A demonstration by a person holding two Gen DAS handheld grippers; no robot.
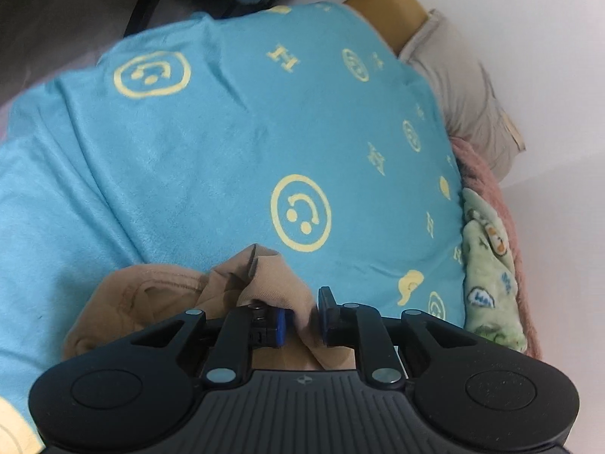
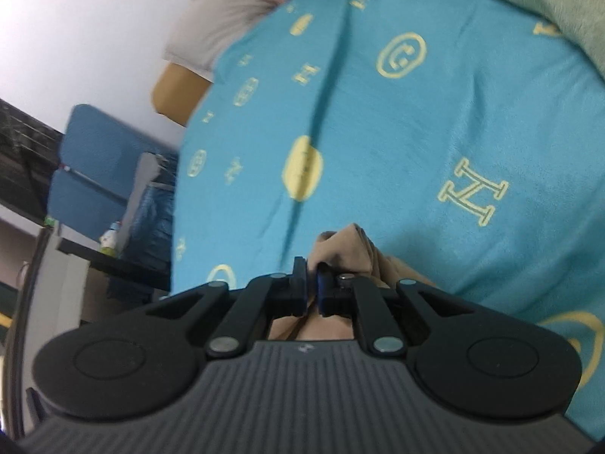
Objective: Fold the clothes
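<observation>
Your left gripper had its fingers partly closed on a bunched fold of the tan garment, the cloth pinched between the blue pads and rising in a peak just above them, at the lower centre of the left wrist view. The rest of that garment lay crumpled toward the lower left of the frame, so its bulk sat to the left of the fingers, not ahead. Your right gripper had its fingers nearly shut on another tan fold, with cloth bulging up and to the right of the pads. Both hands therefore held the same piece low over the blue bed sheet, tilted steeply down at it. Beyond lay the green blanket and a grey pillow at the right edge. I judged you ready to lift and spread the garment apart.
</observation>
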